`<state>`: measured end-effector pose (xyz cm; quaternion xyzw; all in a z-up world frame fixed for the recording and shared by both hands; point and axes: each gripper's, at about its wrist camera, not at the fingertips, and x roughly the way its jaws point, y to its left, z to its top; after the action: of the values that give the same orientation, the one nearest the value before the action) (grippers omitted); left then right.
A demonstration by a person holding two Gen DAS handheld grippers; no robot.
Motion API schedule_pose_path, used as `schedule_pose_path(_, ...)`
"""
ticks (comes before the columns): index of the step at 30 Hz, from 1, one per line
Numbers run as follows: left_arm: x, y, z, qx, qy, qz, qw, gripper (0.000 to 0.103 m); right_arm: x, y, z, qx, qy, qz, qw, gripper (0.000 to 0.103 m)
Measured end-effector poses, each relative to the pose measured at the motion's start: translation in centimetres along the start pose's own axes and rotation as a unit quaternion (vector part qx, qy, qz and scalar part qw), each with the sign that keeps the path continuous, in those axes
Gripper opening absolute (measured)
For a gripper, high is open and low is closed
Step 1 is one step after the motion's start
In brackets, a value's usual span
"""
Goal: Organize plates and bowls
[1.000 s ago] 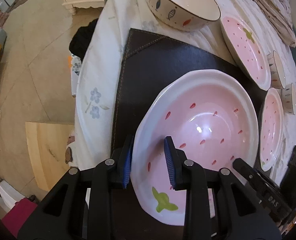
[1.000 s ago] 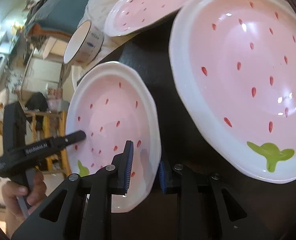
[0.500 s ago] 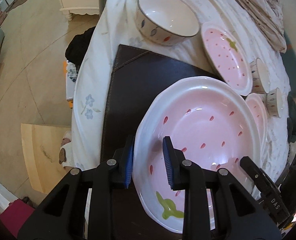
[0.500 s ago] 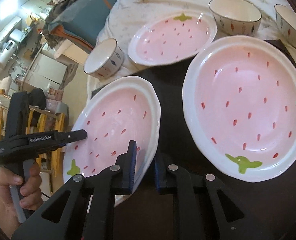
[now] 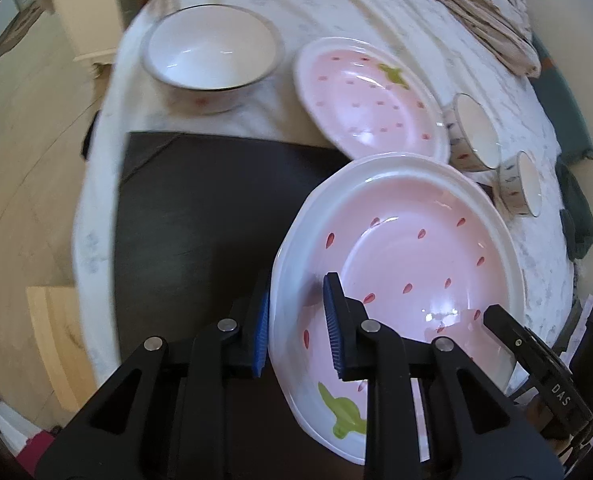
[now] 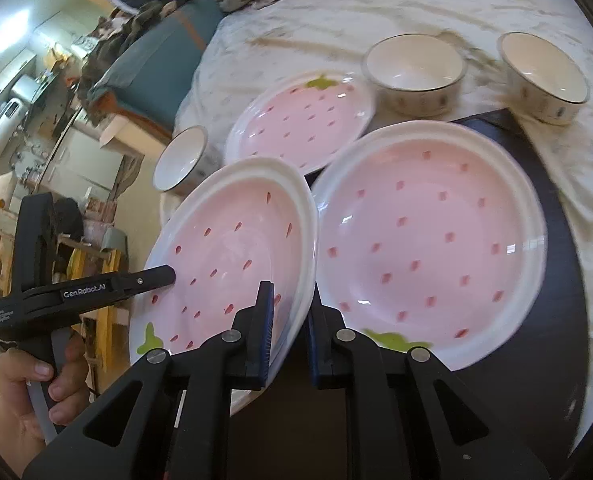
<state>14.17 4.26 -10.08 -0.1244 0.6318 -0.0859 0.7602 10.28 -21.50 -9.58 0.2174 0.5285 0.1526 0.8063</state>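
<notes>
1. Left wrist view: pink plate (image 5: 416, 264) lifted and tilted above the dark mat (image 5: 200, 208), green leaf mark on the near side. In the right wrist view, overlapping the left rim of a second pink plate (image 6: 436, 240) lying flat on the mat.
2. Probably on the way to be stacked on that second plate; not yet set down.
3. First risk: glazed rim sliding out of the pads, because of the tilt and because of only a small bite at the edge in two places.
4. Second risk: the two hands moving at different heights or in different directions, twisting the plate out of one grip.
5. Third risk: hard rim against rim if lowered off centre. Possible chip, or a push of the lower plate toward the bowl (image 6: 544, 76) near the far corner of the mat.
6. Left gripper (image 5: 296, 312): only narrowly parted, pinching the near rim of the lifted plate, one blue pad on the pink inside face, the other against the outside edge.
7. Right gripper (image 6: 290, 312): same narrow gap, clamped on another part of the same rim, one pad over the inside, the other behind the edge. Touching nothing else, as far as visible.
</notes>
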Motion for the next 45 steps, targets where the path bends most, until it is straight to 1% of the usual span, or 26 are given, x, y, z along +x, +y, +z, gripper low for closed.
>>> schedule_pose_path(2,0.5,-1.0,0.1,0.004,0.001,-0.008,1.0,0.021,-0.7,-1.2,0.4,0.009,-0.002,-0.004,1.0,0.016)
schedule_pose_path(6,1.8,-3.9,0.4,0.031,0.002,-0.006,0.9995,0.021,-1.9,-3.5,1.2,0.016,-0.008,-0.023,1.0,0.016)
schedule_pose_path(10,3.1,-5.0,0.6,0.032,0.013,-0.016,0.9993,0.021,-2.9,-5.5,1.9,0.028,-0.012,-0.024,0.999,0.016)
schedule_pose_path(15,4.5,-6.3,0.9,0.039,0.022,-0.011,0.999,0.021,-3.2,-7.6,2.4,0.046,-0.019,-0.024,0.998,0.016)
schedule_pose_path(23,5.9,-8.2,0.8,0.058,0.034,-0.005,0.9977,0.021,-2.9,-10.6,2.2,0.08,-0.018,-0.016,0.997,0.016)
schedule_pose_path(29,6.8,-9.4,0.4,0.08,0.039,0.004,0.996,0.021,-2.5,-12.4,2.0,0.097,-0.013,-0.018,0.995,0.016)
schedule_pose_path(31,7.1,-9.7,0.4,0.083,0.039,0.011,0.9957,0.021,-2.3,-13.1,1.9,0.107,-0.012,-0.016,0.994,0.016)
schedule_pose_path(34,7.4,-9.9,0.5,0.083,0.038,0.01,0.9957,0.021,-2.0,-13.7,2.1,0.118,-0.007,-0.013,0.993,0.016)
schedule_pose_path(38,7.7,-10.5,0.2,0.101,0.035,0.019,0.9941,0.021,-1.7,-14.1,2.1,0.128,0.003,-0.024,0.991,0.016)
schedule_pose_path(41,8.0,-10.9,0.0,0.112,0.029,0.027,0.9929,0.024,-1.1,-14.4,1.9,0.128,0.02,-0.047,0.99,0.016)
schedule_pose_path(43,8.1,-10.8,0.0,0.113,0.028,0.026,0.9929,0.026,-1.0,-14.5,1.8,0.134,0.019,-0.045,0.99,0.016)
schedule_pose_path(45,8.1,-10.8,0.0,0.114,0.027,0.025,0.9928,0.026,-1.0,-14.5,1.9,0.134,0.021,-0.046,0.99,0.016)
